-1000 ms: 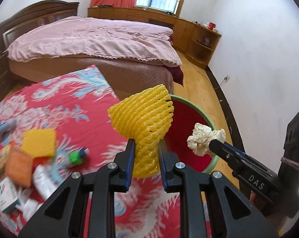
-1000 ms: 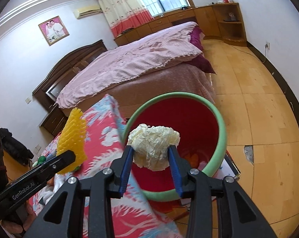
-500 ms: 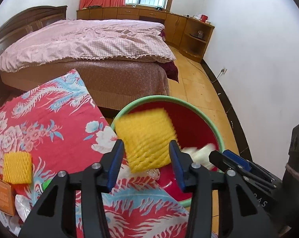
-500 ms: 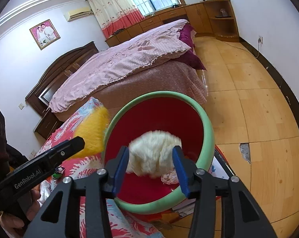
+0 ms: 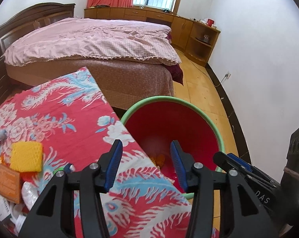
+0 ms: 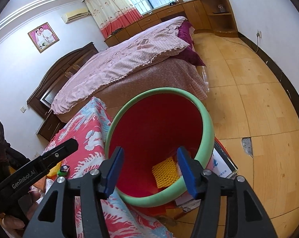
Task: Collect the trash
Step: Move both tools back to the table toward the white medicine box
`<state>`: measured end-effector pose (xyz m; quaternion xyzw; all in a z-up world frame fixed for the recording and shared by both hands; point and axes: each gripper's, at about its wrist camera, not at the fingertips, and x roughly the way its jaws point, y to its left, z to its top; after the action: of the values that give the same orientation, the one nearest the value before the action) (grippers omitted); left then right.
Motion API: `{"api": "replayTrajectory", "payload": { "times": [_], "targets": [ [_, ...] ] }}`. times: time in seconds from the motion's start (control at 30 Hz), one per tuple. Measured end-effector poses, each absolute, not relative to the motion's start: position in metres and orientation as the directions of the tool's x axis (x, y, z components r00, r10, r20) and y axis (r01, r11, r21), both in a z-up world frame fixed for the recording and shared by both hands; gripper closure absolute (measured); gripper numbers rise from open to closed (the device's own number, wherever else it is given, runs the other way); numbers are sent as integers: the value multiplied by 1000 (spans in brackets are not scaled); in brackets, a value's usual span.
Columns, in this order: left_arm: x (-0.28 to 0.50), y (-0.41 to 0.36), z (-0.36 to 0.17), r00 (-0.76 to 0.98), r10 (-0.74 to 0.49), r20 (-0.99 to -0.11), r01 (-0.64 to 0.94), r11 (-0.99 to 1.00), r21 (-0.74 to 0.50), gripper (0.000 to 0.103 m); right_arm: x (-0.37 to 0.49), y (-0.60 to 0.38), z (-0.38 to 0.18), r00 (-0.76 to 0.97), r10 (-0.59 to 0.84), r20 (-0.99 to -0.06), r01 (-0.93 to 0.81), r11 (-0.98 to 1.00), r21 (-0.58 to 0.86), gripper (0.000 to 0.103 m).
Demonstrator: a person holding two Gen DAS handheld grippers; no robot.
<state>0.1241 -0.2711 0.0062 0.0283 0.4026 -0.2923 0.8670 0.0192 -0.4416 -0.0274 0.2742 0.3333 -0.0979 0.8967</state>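
Both grippers hung over the red bin (image 6: 155, 123) with nothing between their blue pads. The left gripper (image 5: 145, 164) had its jaws spread and empty, its fingertips poised above the near rim where the bin met the edge of the flowered red cloth (image 5: 60, 123). The right gripper (image 6: 149, 168) was opening, its jaws apart and bare as well, pointing down into the bin's mouth.

Below and just ahead of the right gripper, a yellow foam net (image 6: 165, 172) lay on the bottom of the bin, close to the green rim (image 6: 207, 127) on the near side. In the left wrist view only a small orange-yellow patch showed deep in the bin, between the left gripper's fingers.

To the left of the left gripper, more trash lay on the cloth: a yellow sponge square (image 5: 26, 156), an orange packet (image 5: 8, 184) touching it, and crumpled white wrappers (image 5: 28, 194) nearer the camera. A small green bottle (image 5: 64, 168) lay just beside the left finger.

Beyond the bin stood a bed with a pink cover (image 5: 94, 41).
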Motion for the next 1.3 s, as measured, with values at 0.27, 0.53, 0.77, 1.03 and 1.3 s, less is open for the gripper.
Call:
{"api": "replayTrajectory", "payload": {
  "times": [0.27, 0.53, 0.77, 1.03, 1.3],
  "targets": [
    [111, -238, 17, 539, -458, -707, 478, 857, -190, 53, 10, -413, -14, 763, 36, -645, 315, 851, 420, 39],
    [101, -180, 28, 595, -415, -688, 376, 901, -217, 53, 5, -382, 0, 764, 73, -641, 266, 870, 416, 36],
    [99, -124, 30, 643, -325, -693, 268, 944, -194, 53, 10, -351, 0, 739, 140, -659, 209, 882, 422, 35],
    [108, -69, 19, 650, -254, -716, 174, 967, -186, 53, 12, -319, 2, 715, 163, -680, 174, 900, 399, 32],
    [125, -27, -5, 616, -181, -766, 98, 983, -153, 53, 15, -293, -8, 681, 166, -713, 167, 913, 372, 31]
  ]
}}
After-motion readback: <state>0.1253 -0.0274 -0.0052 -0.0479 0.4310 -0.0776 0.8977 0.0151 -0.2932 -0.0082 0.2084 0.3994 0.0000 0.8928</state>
